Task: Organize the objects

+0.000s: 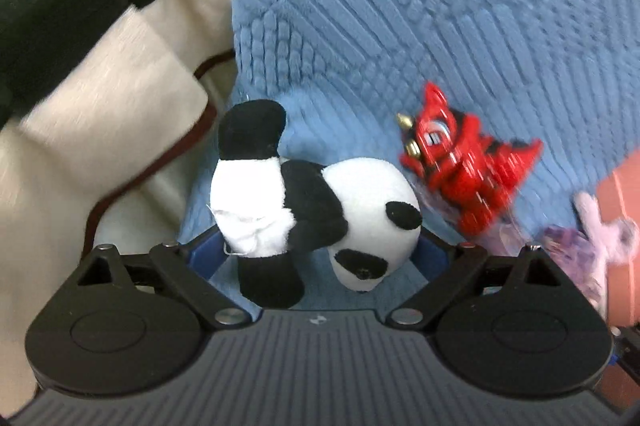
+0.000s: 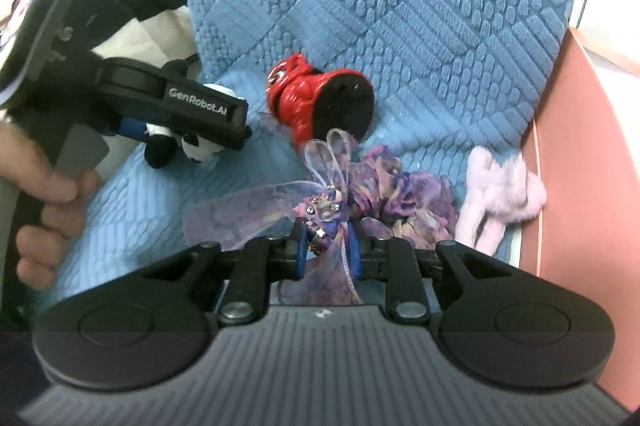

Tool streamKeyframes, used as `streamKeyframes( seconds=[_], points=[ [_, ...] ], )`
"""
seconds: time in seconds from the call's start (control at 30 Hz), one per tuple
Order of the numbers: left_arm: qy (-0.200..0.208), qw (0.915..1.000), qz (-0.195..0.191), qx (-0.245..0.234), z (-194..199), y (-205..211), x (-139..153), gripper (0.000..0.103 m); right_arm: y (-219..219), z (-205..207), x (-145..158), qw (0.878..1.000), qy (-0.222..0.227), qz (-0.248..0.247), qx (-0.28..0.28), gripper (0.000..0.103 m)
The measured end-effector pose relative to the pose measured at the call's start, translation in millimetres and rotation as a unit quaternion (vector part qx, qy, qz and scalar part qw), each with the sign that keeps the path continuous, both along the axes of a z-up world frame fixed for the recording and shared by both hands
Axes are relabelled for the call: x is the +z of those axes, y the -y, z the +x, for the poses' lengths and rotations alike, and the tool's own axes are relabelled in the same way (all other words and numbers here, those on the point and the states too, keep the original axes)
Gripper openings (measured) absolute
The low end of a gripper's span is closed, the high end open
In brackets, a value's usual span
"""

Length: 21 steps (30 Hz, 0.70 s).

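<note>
One panda plush [image 1: 320, 202] between wide-open left tool [image 1: 320, 250]; right tool [image 2: 329, 246] clamps purple ribbon bow [image 2: 320, 202]; one red toy [image 2: 316, 98], one pink plush [image 2: 500, 186] beyond.

A small black-and-white plush panda [image 1: 320, 202] lies on the blue quilted cushion [image 1: 400, 6]. To its right lies a red plastic toy figure [image 2: 316, 96]; nearer the right wrist camera lies a purple sheer ribbon bow [image 2: 320, 202], with a pale pink fluffy plush [image 2: 500, 186] farther right.
</note>
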<state>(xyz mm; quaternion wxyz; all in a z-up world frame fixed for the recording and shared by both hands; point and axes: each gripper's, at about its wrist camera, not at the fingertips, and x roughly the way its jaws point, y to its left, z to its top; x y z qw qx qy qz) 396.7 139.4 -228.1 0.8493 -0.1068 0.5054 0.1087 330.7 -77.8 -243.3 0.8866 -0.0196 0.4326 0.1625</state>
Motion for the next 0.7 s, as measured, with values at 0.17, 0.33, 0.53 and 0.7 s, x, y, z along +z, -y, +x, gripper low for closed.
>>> streamKeyframes(
  seconds=[0.17, 0.33, 0.53, 0.7],
  points=[
    [-0.002, 0.9999, -0.006, -0.012, -31, 5, 4, 0.096, 4, -14, 8, 1.0, -0.015, 0.015, 0.0, 0.024],
    [-0.006, 0.9995, -0.025, -0.017, -50, 33, 5, 0.096, 13, -35, 15, 1.0, -0.018, 0.022, 0.0, 0.024],
    [-0.002, 0.9992, -0.033, -0.023, -78, 72, 16, 0.096, 23, -62, 9, 0.999, -0.045, 0.016, -0.011, 0.025],
    [-0.003, 0.9987, -0.041, -0.028, -96, 89, 24, 0.096, 25, -77, 2, 0.996, -0.077, 0.039, -0.022, 0.027]
  ],
)
